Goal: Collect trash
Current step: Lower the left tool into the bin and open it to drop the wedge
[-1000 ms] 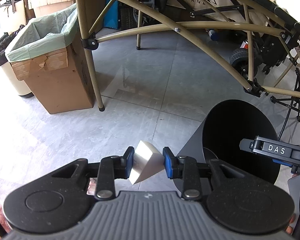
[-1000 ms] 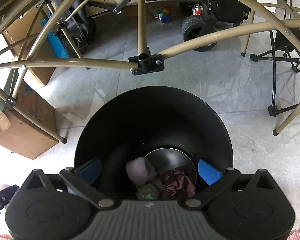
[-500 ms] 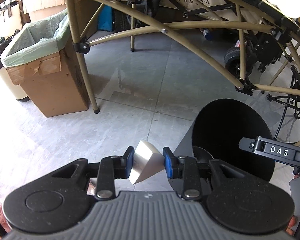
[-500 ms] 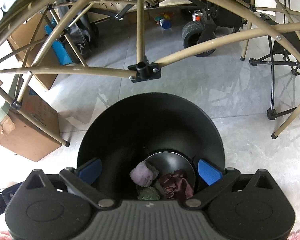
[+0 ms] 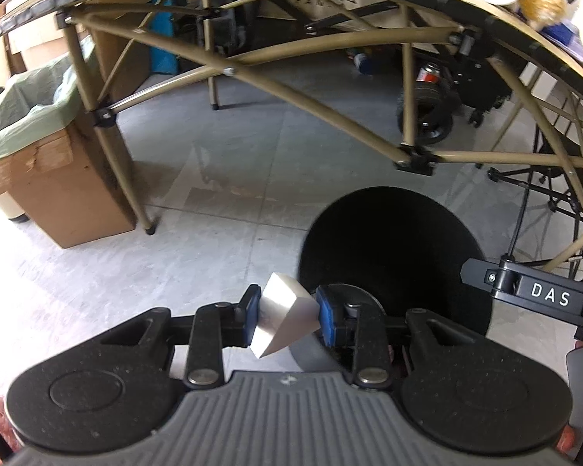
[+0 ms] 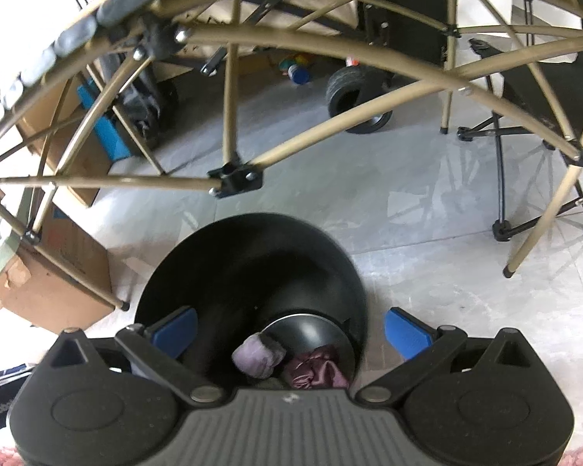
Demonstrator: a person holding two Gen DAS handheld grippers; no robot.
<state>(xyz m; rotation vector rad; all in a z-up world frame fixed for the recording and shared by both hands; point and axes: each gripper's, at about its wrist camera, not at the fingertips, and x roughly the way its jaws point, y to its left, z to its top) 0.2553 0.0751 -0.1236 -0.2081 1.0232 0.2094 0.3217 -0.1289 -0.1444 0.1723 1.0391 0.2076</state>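
My left gripper (image 5: 285,320) is shut on a small white box-shaped piece of trash (image 5: 281,320), held just left of the rim of a black round bin (image 5: 392,248) on the floor. My right gripper (image 6: 289,330) is open and empty, hovering over the same bin (image 6: 248,264). Inside the bin lie a crumpled lilac wad (image 6: 258,355) and a maroon crumpled wrapper (image 6: 316,367). The other gripper's black body marked DAS (image 5: 540,295) shows at the right of the left wrist view.
A folding table's tan tube frame (image 5: 276,85) arches over the floor, with a leg foot (image 5: 148,229) near the bin. A cardboard box with a green liner (image 5: 39,147) stands at left. A wheeled black cart (image 6: 359,105) and chair legs (image 6: 503,229) stand behind.
Both grippers have risen and tilted up, so the bin looks smaller and lower in view. The left gripper, still holding the white piece, has shifted right towards the bin's rim.
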